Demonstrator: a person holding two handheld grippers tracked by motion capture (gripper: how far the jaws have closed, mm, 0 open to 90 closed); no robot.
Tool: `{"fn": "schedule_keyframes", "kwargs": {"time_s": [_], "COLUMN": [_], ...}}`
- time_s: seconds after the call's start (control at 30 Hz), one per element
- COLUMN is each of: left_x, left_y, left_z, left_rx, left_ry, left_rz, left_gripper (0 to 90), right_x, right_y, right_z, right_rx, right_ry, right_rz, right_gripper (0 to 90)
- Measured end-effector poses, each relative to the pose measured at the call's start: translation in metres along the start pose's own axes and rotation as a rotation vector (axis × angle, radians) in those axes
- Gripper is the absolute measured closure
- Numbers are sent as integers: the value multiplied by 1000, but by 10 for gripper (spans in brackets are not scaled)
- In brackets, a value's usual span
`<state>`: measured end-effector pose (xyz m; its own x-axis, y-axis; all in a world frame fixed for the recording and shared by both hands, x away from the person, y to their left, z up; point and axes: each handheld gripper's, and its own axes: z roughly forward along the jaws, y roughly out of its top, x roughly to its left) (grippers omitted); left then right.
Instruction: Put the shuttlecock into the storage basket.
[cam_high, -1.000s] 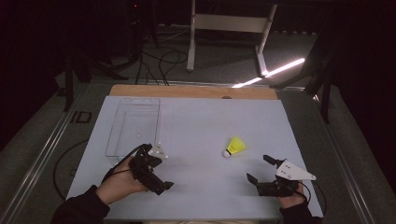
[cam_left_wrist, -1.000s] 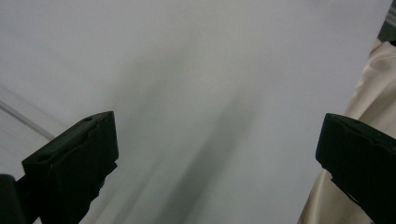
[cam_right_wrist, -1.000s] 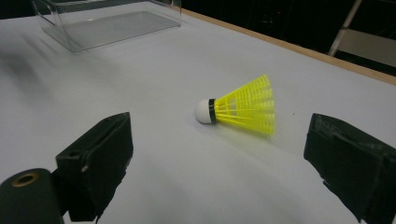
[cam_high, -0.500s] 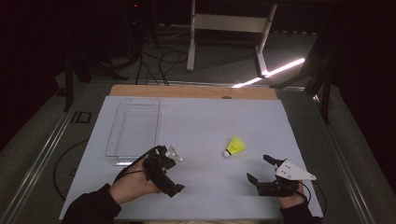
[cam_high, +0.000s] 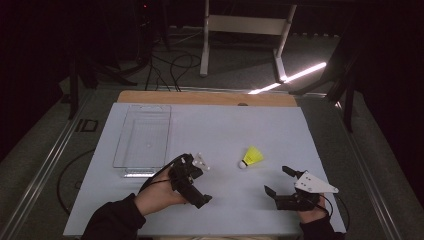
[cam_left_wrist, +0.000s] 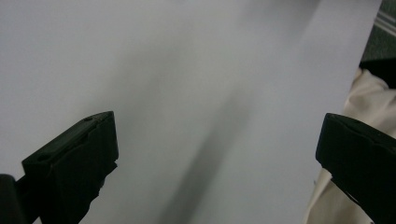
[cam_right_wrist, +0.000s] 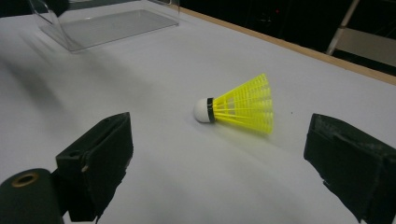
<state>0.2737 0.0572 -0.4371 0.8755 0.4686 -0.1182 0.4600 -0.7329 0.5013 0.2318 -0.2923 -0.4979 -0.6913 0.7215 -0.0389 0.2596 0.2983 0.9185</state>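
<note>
The right gripper (cam_high: 278, 184) has its fingers (cam_right_wrist: 100, 161) spread wide and holds nothing; the yellow shuttlecock (cam_right_wrist: 238, 104) lies on the white table (cam_high: 225, 130) just beyond them, untouched. The left gripper (cam_high: 196, 187), near the clear tray (cam_high: 142, 137), also has its fingers (cam_left_wrist: 77, 156) wide apart over bare table.

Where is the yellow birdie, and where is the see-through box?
yellow birdie (cam_right_wrist: 243, 105), right gripper view, on its yellow skirt.
see-through box (cam_high: 142, 137), high view, on its clear floor.
</note>
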Motion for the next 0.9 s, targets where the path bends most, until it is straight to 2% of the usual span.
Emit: {"fn": "schedule_keyframes", "kwargs": {"time_s": [0.13,0.43,0.57,0.63,0.9], "left_x": [-1,-2,-2,-2,0], "left_y": [8,26,35,40,55], "left_z": [6,23,30,33,44], "left_rx": [-11,-46,-72,-80,-121], "left_ry": [-18,-27,-17,-1,6], "left_rz": [-1,-10,-22,-10,-23], "left_gripper": [0,0,0,0,0], "right_x": [0,0,0,-1,-1], "right_y": [0,0,0,0,0], "right_z": [0,0,0,0,-1], "right_rx": [-1,6,6,5,-6], "right_ry": [1,3,5,3,3], "right_rz": [6,9,10,9,12], "right_gripper": [82,82,82,83,82]}}
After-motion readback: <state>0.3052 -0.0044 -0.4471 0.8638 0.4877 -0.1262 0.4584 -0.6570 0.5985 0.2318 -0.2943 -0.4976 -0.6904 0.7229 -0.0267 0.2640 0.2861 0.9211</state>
